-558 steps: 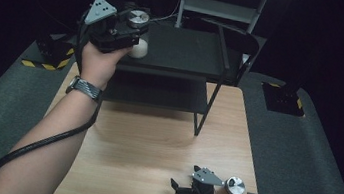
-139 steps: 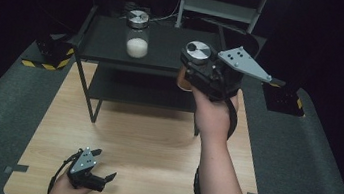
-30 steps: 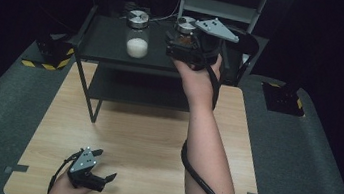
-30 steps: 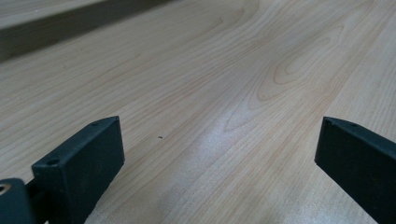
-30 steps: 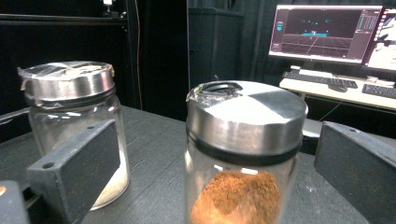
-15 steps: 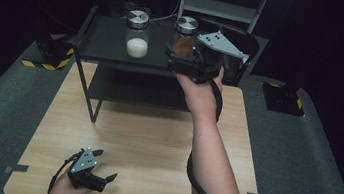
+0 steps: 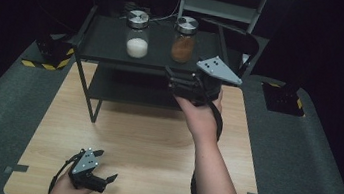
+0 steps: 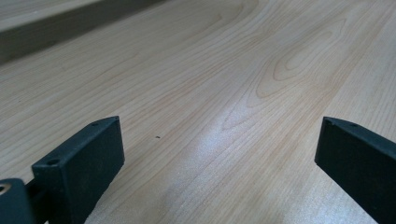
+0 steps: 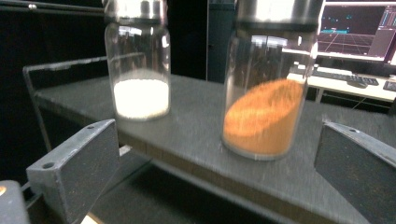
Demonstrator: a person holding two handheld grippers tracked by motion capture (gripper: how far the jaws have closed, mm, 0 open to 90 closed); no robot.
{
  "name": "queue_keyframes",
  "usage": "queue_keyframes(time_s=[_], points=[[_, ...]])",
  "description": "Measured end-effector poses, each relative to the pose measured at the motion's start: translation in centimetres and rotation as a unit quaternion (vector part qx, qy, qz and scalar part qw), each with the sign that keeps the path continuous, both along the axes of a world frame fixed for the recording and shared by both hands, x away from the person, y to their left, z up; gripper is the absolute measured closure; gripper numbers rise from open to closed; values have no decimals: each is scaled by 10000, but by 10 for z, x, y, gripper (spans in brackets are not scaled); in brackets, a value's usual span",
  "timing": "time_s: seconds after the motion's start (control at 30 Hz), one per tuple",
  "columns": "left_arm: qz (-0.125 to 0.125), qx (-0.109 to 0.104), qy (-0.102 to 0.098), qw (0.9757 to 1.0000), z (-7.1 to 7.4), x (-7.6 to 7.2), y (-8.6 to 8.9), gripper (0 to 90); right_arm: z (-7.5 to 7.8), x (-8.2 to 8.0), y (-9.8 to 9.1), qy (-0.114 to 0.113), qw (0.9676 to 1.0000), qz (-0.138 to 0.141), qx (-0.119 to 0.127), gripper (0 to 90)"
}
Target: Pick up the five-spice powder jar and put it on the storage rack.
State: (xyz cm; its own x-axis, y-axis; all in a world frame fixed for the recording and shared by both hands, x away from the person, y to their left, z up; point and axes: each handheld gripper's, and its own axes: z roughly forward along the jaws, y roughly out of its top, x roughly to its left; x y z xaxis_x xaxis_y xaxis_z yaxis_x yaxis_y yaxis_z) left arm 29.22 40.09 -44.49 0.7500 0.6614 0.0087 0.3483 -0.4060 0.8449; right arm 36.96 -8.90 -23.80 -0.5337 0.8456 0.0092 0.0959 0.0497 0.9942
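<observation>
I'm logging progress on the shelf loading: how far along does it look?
Done: the white-powder jar and the orange-powder jar both stand upright on the black shelf. In hand: nothing; the right gripper is open just short of the shelf, the left gripper open on the wooden table. Nothing visibly left.

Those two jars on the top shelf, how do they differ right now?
The left jar holds white grains lying level; the right jar holds orange-brown powder heaped on a slant. The right jar stands nearer the open right gripper, the left jar farther off. Both are clear glass with metal lids, upright on the black shelf.
</observation>
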Motion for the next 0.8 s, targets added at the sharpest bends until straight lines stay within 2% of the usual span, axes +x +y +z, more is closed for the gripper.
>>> queue_keyframes(time_s=[0.3, 0.47, 0.8], points=[[5, 19, -31, 10000, 0, -1, -1, 16, -25, -15, -8, 40, 10000, 9, -46, 1], [-7, 32, -37, 10000, 0, -1, -1, 16, -39, -24, -12, 81, 9998, 4, -155, 1], [-23, 56, -49, 10000, 0, -1, -2, 16, -77, -44, -24, 371, 9986, 24, -363, 1]])
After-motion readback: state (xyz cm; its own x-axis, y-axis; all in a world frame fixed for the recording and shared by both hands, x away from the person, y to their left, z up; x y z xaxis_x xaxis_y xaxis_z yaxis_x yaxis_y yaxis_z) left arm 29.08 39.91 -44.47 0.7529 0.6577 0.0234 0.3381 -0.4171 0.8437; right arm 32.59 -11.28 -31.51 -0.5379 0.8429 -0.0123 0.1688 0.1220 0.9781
